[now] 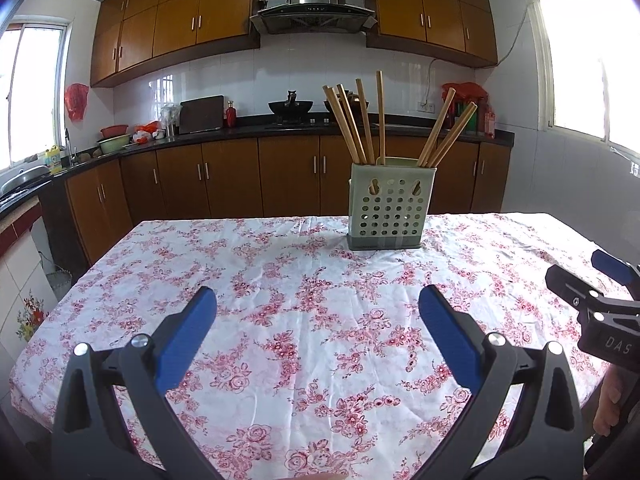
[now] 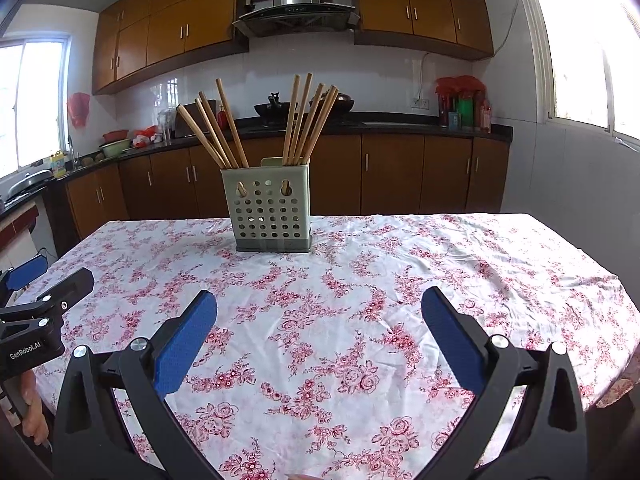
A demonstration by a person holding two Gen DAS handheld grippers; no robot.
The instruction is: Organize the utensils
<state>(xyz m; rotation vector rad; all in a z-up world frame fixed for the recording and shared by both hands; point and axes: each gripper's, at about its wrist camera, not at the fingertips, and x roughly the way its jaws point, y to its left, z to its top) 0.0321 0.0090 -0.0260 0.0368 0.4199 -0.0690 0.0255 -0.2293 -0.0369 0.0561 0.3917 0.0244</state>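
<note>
A pale green perforated utensil holder (image 1: 386, 208) stands on the far part of the floral tablecloth (image 1: 300, 320). Several wooden chopsticks (image 1: 356, 124) stand in it, fanned left and right. It also shows in the right wrist view (image 2: 270, 210) with its chopsticks (image 2: 224, 128). My left gripper (image 1: 318, 320) is open and empty, well short of the holder. My right gripper (image 2: 320, 322) is open and empty, also near the table's front. Each gripper shows at the edge of the other's view: the right gripper (image 1: 600, 280) and the left gripper (image 2: 40, 280).
The table (image 2: 520, 260) ends just behind the holder. Beyond it run brown kitchen cabinets (image 1: 240, 176), a dark counter with woks (image 1: 290, 108), a range hood, and windows on both sides. A sink (image 1: 24, 180) is at far left.
</note>
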